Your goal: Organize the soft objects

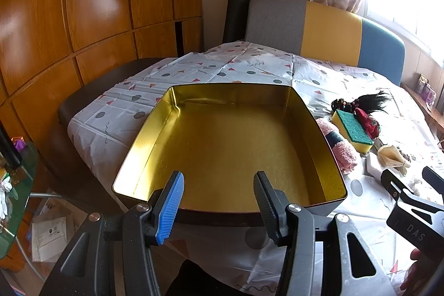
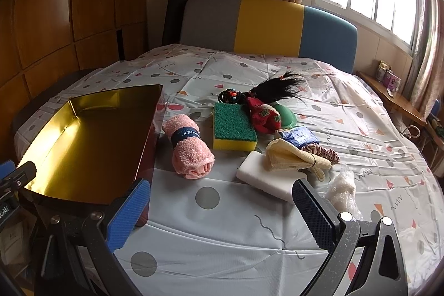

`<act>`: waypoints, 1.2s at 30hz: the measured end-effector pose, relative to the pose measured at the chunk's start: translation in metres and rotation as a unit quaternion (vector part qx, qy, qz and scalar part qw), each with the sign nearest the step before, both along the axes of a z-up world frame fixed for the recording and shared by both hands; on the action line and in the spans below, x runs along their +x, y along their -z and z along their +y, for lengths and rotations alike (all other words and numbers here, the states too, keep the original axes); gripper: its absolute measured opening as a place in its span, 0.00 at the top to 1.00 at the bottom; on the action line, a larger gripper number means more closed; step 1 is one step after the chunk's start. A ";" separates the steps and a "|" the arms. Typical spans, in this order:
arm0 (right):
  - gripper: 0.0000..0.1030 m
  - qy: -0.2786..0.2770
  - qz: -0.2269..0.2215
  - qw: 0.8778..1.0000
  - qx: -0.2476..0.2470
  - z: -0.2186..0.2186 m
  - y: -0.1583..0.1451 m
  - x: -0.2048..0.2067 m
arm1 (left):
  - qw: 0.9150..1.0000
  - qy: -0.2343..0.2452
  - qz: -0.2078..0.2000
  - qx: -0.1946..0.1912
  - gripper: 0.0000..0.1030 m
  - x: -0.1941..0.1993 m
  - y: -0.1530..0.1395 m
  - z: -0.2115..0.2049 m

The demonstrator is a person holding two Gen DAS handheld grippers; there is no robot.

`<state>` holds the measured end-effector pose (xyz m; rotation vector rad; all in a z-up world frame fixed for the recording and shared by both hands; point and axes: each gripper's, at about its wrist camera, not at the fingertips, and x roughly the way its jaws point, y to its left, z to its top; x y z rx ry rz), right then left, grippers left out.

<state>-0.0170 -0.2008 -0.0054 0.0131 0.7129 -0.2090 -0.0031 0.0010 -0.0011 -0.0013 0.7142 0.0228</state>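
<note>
beside the glossy gold tin [image 2: 83, 140] lie a fuzzy pink towel roll [image 2: 188, 147] and sponge [image 2: 233, 126] (scratchy-topped); both grippers' [image 1: 219, 194] [image 2: 222, 210] jaws spread, empty.

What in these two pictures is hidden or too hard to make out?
- Green rounded object: right wrist view, mostly hidden behind the red knitted item.
- Band lettering on the pink towel roll: wraps out of sight; in the left wrist view the gold tin wall covers part of the roll.
- Clear plastic bundle: contents too blurred.
- Windowsill items: too small.
</note>
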 end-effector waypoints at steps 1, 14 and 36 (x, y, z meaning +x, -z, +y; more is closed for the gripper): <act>0.00 0.000 0.000 1.000 0.000 0.000 0.000 0.000 | 1.000 0.000 0.000 0.000 0.49 0.000 0.000 0.000; 0.00 -0.003 -0.002 1.000 0.001 0.003 0.000 0.001 | 1.000 0.002 0.000 0.001 0.49 0.000 -0.001 -0.001; 0.00 -0.003 -0.005 1.000 0.004 0.002 -0.001 -0.001 | 1.000 0.001 0.007 0.002 0.49 -0.001 0.001 0.000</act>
